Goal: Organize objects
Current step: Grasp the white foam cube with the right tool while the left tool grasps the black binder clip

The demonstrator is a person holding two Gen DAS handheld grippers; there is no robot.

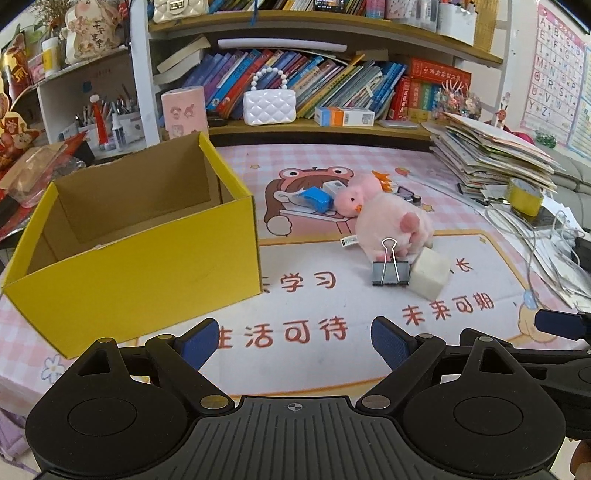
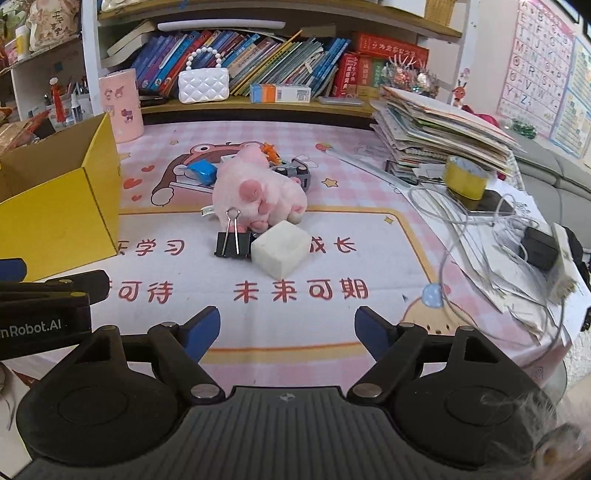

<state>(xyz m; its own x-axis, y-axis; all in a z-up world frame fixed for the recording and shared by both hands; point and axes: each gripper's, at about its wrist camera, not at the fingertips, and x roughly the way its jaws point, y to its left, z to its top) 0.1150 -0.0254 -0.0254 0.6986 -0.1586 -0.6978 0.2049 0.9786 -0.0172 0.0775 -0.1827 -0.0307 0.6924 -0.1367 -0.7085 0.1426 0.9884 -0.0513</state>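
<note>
Left wrist view: left gripper (image 1: 295,341) and right gripper (image 2: 286,330), ribbed blue pads wide apart, hold nothing above a printed pink mat (image 1: 314,373). Beyond, a steel-handled black clip (image 1: 389,271) touches a chalky white cube (image 1: 430,273); behind lies a fuzzy pink plush (image 1: 388,216); left, an open yellow cardboard box (image 1: 147,273).

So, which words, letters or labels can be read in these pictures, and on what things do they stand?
"未来可期": desk mat
"学习": desk mat
"生活可待": desk mat, first sign half hidden
"nRobot.AI": left gripper, start cut off
"A" to "Z": alphabet poster
"平安喜乐": figurine, last signs unsure
Book spines and small carton: too small to read.
</note>
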